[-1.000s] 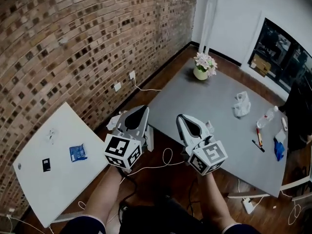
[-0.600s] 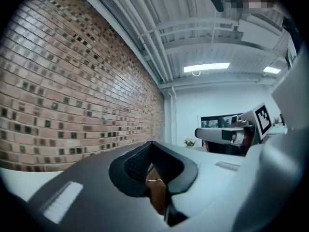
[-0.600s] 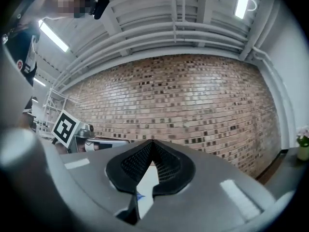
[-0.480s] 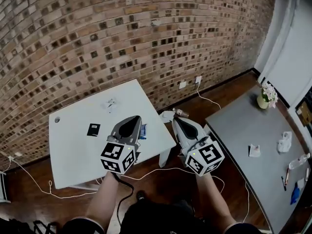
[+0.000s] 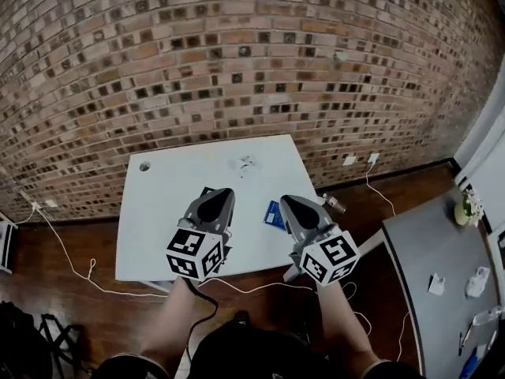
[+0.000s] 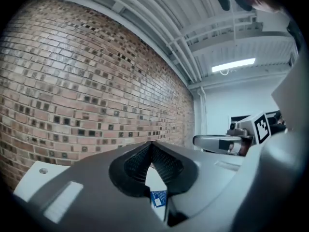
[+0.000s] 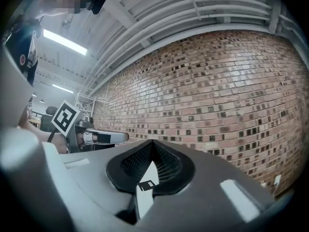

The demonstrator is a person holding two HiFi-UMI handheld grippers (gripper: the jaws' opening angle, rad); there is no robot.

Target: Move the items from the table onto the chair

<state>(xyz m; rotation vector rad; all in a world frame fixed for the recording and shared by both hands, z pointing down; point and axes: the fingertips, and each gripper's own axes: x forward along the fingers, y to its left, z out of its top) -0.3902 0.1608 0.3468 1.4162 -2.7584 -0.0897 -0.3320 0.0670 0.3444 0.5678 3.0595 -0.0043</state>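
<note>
Left gripper point(image 5: 222, 193): held level over the white table point(image 5: 158, 235), forearm stretched forward, jaws pressed together, empty.
Right gripper point(image 5: 287, 201): level at the left's 3 o'clock, jaws pressed together, empty.
Blue packet point(image 5: 273, 215): on the table, between the grippers.
Small white item point(image 5: 246, 164): on the table at 12 o'clock, toward the brick wall point(image 5: 237, 54).

White table point(image 5: 173, 219): grommet hole point(image 5: 144, 166) at 10 o'clock from its centre, small white object point(image 5: 246, 164) at 1 o'clock, blue packet point(image 5: 274, 214) at 3 o'clock, black card point(image 7: 146, 184) near centre. Grey table point(image 5: 426, 243), at 4 o'clock from the white one: flower pot point(image 5: 465, 210) at its 12 o'clock end, two white items point(image 5: 435, 284) mid-surface, bottle point(image 5: 487, 315) at 5 o'clock. Wood floor point(image 5: 47, 251): white cable point(image 5: 79, 279).
</note>
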